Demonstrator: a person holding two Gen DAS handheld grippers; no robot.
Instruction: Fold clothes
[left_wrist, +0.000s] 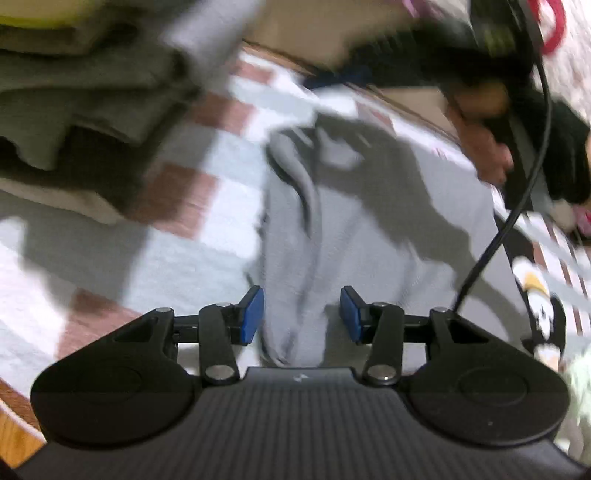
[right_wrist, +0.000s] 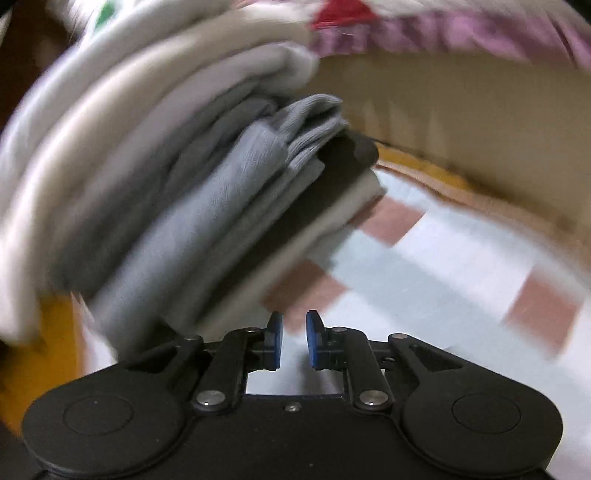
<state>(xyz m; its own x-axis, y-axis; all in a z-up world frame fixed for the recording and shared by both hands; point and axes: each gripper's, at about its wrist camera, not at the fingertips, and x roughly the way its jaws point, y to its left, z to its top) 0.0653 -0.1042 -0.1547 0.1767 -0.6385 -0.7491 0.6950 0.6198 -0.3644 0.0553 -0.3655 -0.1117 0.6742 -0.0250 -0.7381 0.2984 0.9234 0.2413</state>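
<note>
Left wrist view: a stack of folded dark and olive clothes (left_wrist: 85, 96) lies far left on the checked cloth (left_wrist: 207, 229). The left gripper (left_wrist: 302, 314) hangs with jaws spread above a grey garment (left_wrist: 369, 229), pinching nothing. Right wrist view: a folded pile (right_wrist: 192, 177) leans left, perhaps inside a tan-walled box (right_wrist: 461, 110); blur hides its edges. The right gripper (right_wrist: 294, 339) stands parted over the cloth, empty.

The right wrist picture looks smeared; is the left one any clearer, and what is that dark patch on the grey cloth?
Right wrist view: the stack of folded clothes and checked cover streak with motion blur; only the right gripper is sharp. Left wrist view: also blurred; the patch on the grey garment looks like a cast shadow, and straight edges bow from the fisheye lens.
</note>
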